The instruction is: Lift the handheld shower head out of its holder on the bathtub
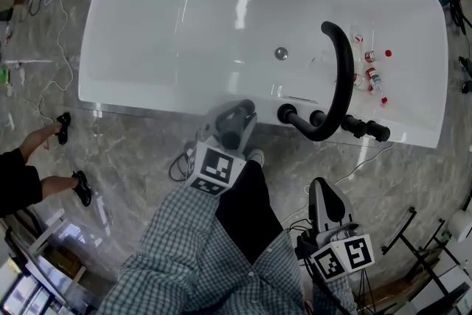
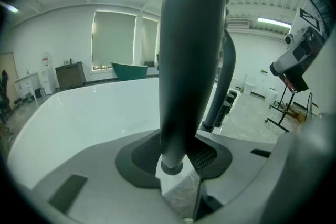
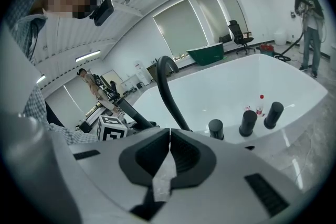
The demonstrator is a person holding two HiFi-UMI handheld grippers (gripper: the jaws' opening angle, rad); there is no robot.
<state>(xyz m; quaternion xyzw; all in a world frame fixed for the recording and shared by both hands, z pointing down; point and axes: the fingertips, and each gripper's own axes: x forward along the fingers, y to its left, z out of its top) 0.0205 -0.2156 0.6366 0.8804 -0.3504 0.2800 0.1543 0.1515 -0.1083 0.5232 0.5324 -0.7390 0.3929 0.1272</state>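
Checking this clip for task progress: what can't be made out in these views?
Holder: hidden beneath the left gripper in the head view; absent from the left gripper view.
Shower head: upper end cut off by the top edge of the left gripper view.
Small bottles in the bathtub: labels too small in the head view.
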